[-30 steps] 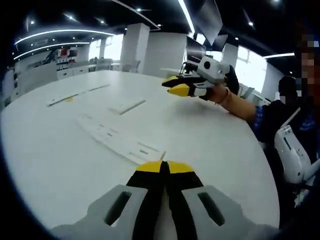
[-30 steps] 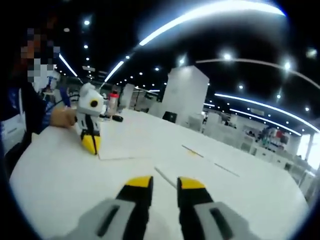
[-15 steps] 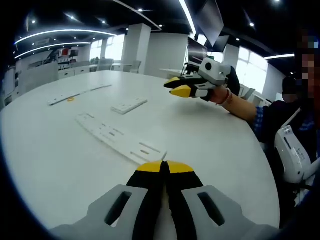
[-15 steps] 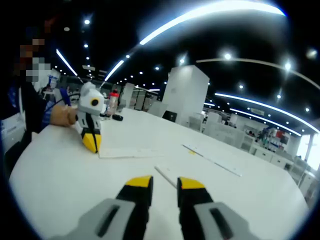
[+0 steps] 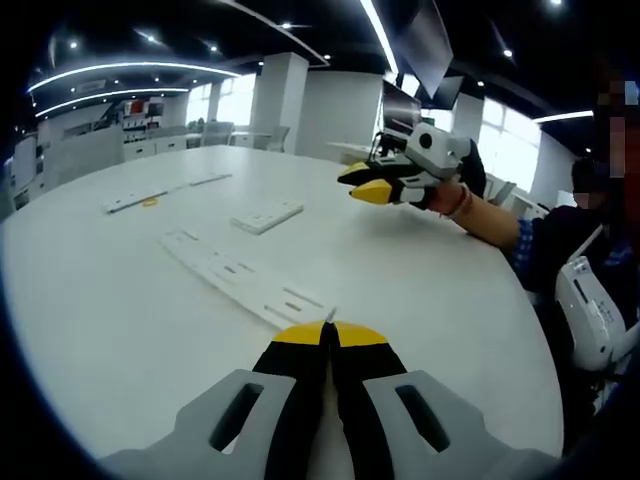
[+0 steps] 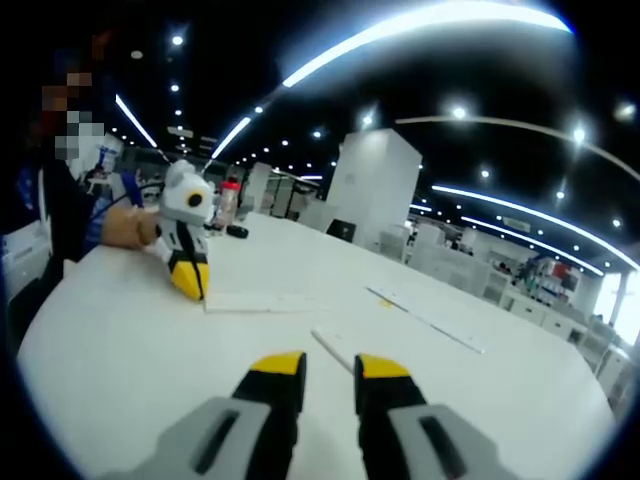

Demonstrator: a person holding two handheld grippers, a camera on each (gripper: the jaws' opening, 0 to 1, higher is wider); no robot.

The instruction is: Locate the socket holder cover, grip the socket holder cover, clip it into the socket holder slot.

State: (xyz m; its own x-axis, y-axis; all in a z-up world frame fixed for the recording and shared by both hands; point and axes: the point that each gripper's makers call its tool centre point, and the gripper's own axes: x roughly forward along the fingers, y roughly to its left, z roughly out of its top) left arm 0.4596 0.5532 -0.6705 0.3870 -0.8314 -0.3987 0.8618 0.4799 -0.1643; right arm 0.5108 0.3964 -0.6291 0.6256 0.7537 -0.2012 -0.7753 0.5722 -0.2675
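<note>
Nothing is gripped yet, so locating, gripping and clipping all remain. The left gripper (image 5: 327,335) has its jaws pressed together on nothing; the right gripper (image 6: 329,365) stands narrowly parted and empty. Just ahead of the left tips lies the long white socket holder (image 5: 245,282), flat with small slots; the shorter socket holder cover (image 5: 266,216) lies beyond it.

**White parts on a white desk**

The desk (image 5: 120,300) is plain white. The long slotted strip (image 5: 245,280) and the small flat cover (image 5: 266,215) on it are white too. The left gripper (image 5: 328,335) has grey jaws, black inside, with yellow tips. The right gripper (image 6: 330,365) shows the same grey, black and yellow. A blue sleeve (image 5: 525,245) has a check pattern.
</note>
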